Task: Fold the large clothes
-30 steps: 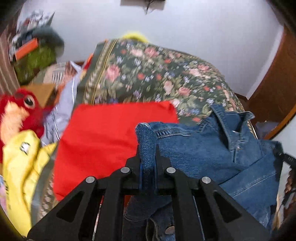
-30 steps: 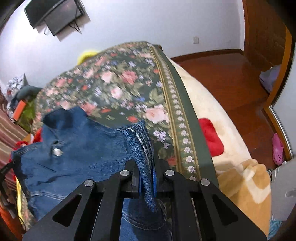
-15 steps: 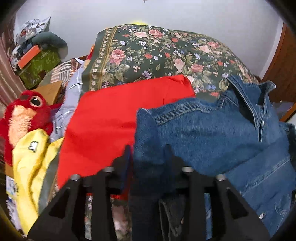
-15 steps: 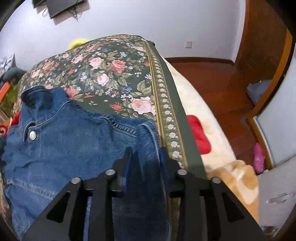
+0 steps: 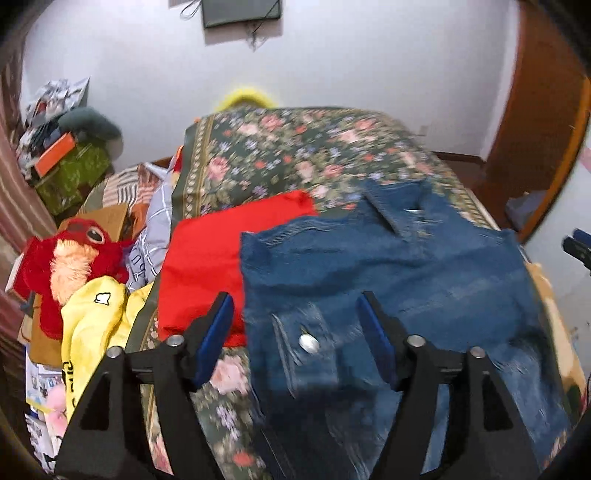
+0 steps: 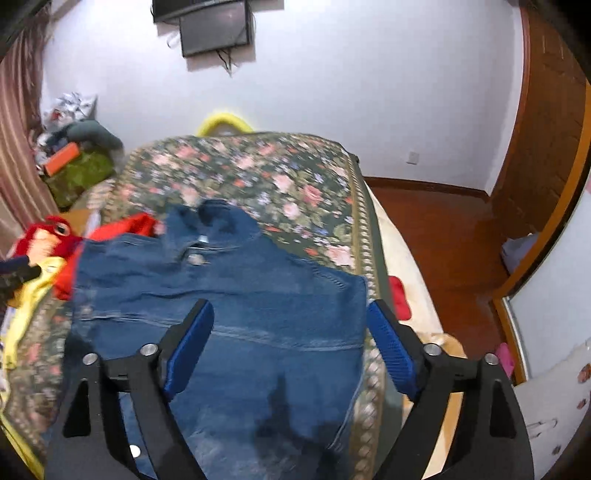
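Left tongs point(image 5: 295, 317): spread wide and released, nothing between the 2 blue-padded fingers; held above the near-left part of the denim jacket, pointing forward along the bed toward the far wall.
Right tongs point(image 6: 290, 332): likewise spread wide and released, gripping nothing; raised over the near-right part of the jacket, right finger above its right edge.
Denim jacket point(image 5: 388, 280): lies spread on the floral bedspread point(image 5: 295, 155), collar toward the far wall, front side up with a metal button showing near the left tongs; not touched by either pair.
Red cloth point(image 5: 207, 258): flat on the bedspread just left of the jacket, its right edge tucked under the denim.
Yellow garment point(image 5: 92, 317): bunched at the left side of the bed, beside a red plush toy point(image 5: 66, 258).
Wall screen point(image 6: 214, 26): mounted high on the far white wall.
Picture quality: both views are motion-blurred.
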Demonstrator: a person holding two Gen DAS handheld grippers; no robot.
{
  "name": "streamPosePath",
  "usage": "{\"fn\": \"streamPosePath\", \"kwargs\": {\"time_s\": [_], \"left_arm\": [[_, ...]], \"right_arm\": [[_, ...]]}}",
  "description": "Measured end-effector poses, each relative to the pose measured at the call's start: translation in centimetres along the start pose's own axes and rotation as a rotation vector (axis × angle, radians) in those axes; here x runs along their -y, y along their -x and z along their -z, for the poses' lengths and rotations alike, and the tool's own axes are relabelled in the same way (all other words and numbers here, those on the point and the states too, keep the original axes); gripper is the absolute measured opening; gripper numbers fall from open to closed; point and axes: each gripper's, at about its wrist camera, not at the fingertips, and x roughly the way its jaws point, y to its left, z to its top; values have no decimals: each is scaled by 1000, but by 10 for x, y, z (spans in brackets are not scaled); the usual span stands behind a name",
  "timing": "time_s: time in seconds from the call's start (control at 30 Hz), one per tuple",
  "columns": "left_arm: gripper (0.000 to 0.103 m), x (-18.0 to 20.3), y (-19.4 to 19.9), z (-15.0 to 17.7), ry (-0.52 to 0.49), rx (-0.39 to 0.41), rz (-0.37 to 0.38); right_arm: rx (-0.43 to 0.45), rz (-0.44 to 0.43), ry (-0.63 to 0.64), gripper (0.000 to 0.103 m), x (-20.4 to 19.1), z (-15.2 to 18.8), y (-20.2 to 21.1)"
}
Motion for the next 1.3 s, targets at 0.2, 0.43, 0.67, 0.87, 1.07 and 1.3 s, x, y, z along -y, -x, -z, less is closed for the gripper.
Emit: {"fn": "streamPosePath", "kwargs": {"time_s": [0.2, 0.43, 0.67, 0.87, 1.07, 1.3], "left_arm": [[87, 34, 66, 32, -73, 86, 54], [88, 57, 99, 80, -111, 74, 124], [89, 50, 87, 124, -24, -28, 161], [89, 23, 63, 168, 100, -160, 174], [89, -15, 41, 216, 264, -275, 164], [88, -37, 8, 266, 533, -432, 424]], "right_arm": [[2, -66, -2, 85, -22, 20, 38], [-42, -55, 51, 85, -30, 56, 58], [-128, -61, 9, 85, -15, 104, 71], [-257, -77, -114, 85, 6, 155, 59], [-369, -121, -253, 85, 24, 192, 44], [-446, -257, -426, 85, 39, 215, 28]]}}
